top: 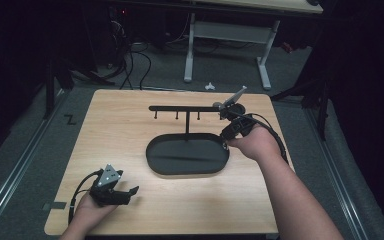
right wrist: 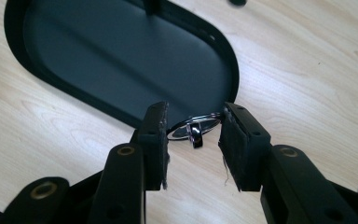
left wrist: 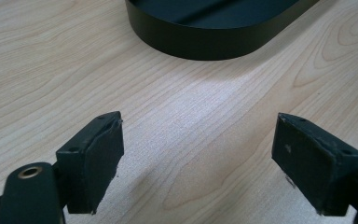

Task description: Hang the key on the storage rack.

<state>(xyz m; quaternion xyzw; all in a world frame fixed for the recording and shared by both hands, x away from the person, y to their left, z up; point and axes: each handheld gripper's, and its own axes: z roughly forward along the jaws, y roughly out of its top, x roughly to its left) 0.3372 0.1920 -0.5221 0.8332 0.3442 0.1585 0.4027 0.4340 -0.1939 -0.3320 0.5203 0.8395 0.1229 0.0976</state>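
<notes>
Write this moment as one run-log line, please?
right gripper: shut on metal ring, above tray rim | left gripper: open, idle on table | stand hooks: bare

Left hand-held gripper [top: 130, 192] low at the near left, jaws wide apart, nothing between them. Right hand-held gripper [top: 226, 144] at far right, forearm extended, jaws clamped on a metal ring [right wrist: 196, 128].

Counter [left wrist: 177, 116] of pale wood grain, smooth and matt; tray [right wrist: 121, 60] matt black, smooth; ring [right wrist: 196, 128] shiny polished metal; pads [left wrist: 98, 163] of the hand-held gripper dull black, slightly rough
</notes>
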